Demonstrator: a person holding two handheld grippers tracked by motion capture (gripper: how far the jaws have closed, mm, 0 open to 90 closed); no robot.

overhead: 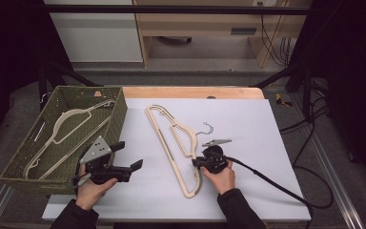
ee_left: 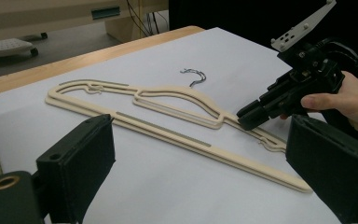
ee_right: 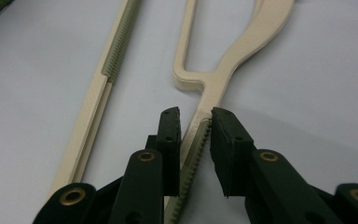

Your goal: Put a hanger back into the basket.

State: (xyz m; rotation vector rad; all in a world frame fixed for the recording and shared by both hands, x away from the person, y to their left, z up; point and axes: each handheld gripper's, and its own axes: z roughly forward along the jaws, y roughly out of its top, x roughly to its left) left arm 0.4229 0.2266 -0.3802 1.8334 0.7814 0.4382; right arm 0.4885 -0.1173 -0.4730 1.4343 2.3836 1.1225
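Observation:
A cream plastic hanger [overhead: 163, 137] lies flat on the white table top, its wire hook [overhead: 208, 128] pointing right. My right gripper [overhead: 196, 163] is down at the hanger's near end. In the right gripper view its jaws [ee_right: 196, 116] straddle the hanger's ribbed arm [ee_right: 242, 51] closely, and a thin strip of table shows beside the right pad. The left gripper view shows the same gripper [ee_left: 249, 119] tipped onto the hanger [ee_left: 168, 133]. My left gripper [overhead: 129, 155] hovers beside the basket, wide open and holding nothing [ee_left: 200, 140].
A green woven basket [overhead: 120, 117] stands at the table's left with a second cream hanger [overhead: 71, 126] inside. A black cable [overhead: 267, 179] trails right from the right gripper. A wooden table edge [overhead: 190, 91] runs along the back, with cupboards beyond.

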